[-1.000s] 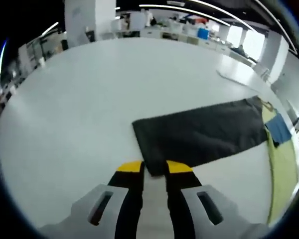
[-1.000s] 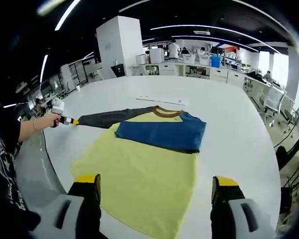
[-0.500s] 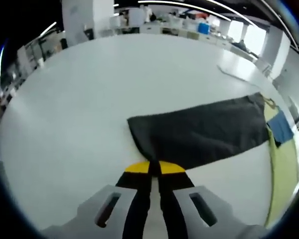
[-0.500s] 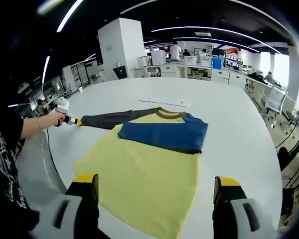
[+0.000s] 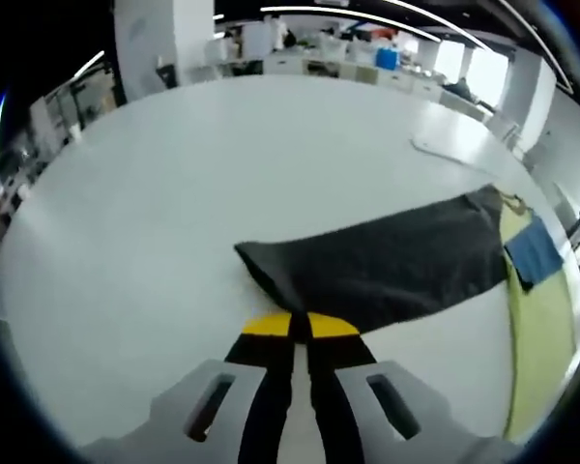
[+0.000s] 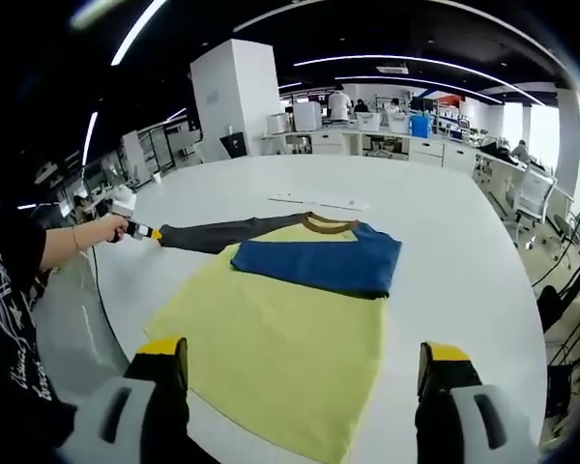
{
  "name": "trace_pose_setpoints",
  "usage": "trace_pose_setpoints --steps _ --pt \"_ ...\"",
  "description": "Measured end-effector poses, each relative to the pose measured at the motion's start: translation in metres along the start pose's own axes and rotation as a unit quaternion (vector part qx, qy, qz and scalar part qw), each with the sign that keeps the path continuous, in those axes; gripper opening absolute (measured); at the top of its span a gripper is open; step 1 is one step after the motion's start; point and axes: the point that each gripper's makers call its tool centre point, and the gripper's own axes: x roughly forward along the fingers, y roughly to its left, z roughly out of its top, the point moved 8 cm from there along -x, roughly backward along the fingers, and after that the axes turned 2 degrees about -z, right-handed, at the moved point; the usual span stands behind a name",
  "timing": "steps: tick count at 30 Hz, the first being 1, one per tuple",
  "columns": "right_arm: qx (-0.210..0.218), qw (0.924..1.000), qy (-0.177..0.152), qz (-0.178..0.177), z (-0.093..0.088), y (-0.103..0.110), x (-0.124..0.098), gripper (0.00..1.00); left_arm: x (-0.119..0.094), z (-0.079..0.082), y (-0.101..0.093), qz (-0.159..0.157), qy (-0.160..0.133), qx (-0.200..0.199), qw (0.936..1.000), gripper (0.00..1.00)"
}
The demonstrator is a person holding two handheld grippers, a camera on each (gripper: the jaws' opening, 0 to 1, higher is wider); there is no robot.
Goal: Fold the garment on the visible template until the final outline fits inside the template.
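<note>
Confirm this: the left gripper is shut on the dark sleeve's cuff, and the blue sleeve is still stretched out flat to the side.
Not quite. The left gripper is shut on the dark sleeve, but the blue sleeve is already folded across the yellow shirt, as the right gripper view shows.

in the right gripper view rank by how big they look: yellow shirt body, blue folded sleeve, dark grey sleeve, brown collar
1. yellow shirt body
2. blue folded sleeve
3. dark grey sleeve
4. brown collar

The yellow body lies nearest the camera, which inflates it, but the order looks safe.
</note>
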Motion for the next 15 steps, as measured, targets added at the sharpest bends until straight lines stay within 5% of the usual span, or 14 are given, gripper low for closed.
trace_pose_setpoints --steps 15 --pt "-0.003 0.9999 -0.002 0.010 -0.007 0.004 -0.005 1.00 -0.003 0.039 -0.053 -0.066 -0.037 0.040 0.9964 0.01"
